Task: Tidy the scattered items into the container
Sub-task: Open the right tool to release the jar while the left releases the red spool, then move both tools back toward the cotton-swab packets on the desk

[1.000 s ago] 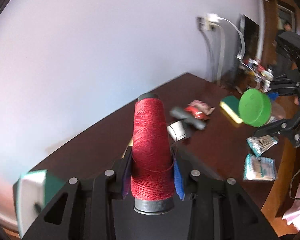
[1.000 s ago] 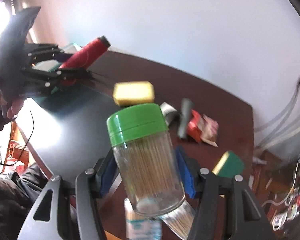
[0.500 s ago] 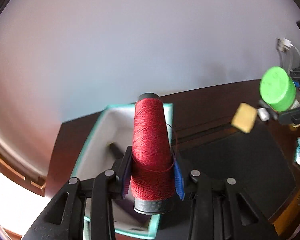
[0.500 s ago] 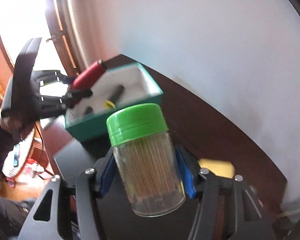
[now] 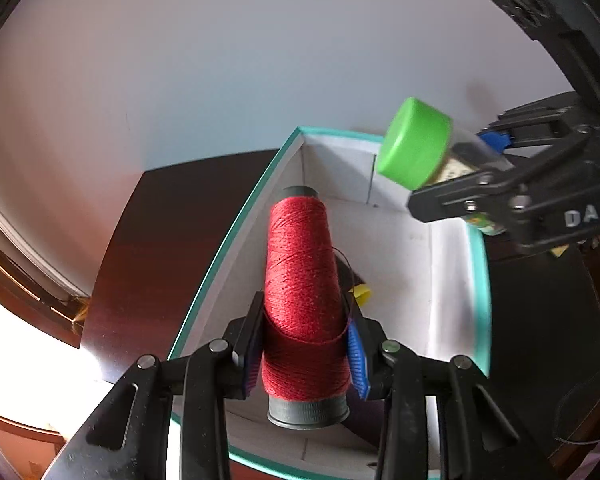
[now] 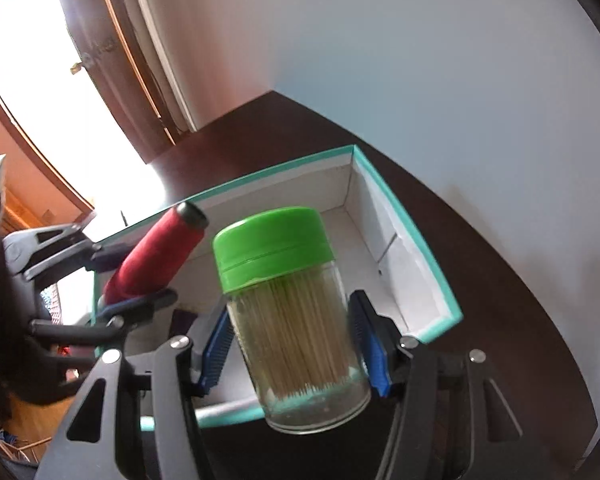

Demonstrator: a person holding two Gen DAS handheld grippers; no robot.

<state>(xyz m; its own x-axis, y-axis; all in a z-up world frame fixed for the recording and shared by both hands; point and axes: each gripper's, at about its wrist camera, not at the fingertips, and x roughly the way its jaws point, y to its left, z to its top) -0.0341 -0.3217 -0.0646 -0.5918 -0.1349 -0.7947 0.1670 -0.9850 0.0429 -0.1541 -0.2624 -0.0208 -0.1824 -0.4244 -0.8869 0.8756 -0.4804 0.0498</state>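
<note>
1. Left gripper [image 5: 304, 344] clamps one red thread cone [image 5: 302, 280] between its blue pads, held over the box.
2. Right gripper [image 6: 296, 348] clamps one toothpick jar [image 6: 296, 328], green lid up, also above the box.
3. One teal-rimmed white box [image 6: 412, 240] sits on the dark table [image 6: 500, 300]; one small yellow item [image 5: 360, 294] lies inside.

Glossy wood table [image 6: 480, 280], matt thread spool [image 5: 302, 280]
</note>
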